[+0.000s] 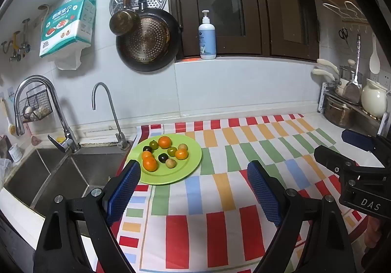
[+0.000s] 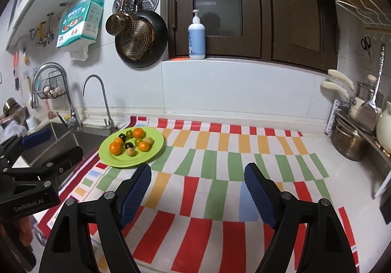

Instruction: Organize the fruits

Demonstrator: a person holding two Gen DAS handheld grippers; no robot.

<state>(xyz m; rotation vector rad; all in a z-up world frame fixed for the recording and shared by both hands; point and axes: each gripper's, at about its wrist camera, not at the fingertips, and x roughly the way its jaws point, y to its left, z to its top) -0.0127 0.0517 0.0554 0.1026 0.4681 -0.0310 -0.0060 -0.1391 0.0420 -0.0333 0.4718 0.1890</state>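
Both your grippers spread, nothing held; fruit on the green plate.

Your left gripper (image 1: 193, 175) hangs with jaws wide over the striped cloth (image 1: 220, 199), its left pad just short of the plate's near rim. Your right gripper (image 2: 198, 180) is spread too, empty, over cloth to the right of the plate. The green plate (image 1: 193, 163) sits at the cloth's far left corner, beside the sink (image 1: 48, 175). On it: four oranges (image 1: 149, 164), small dark, green and tan fruits among them, all close together.
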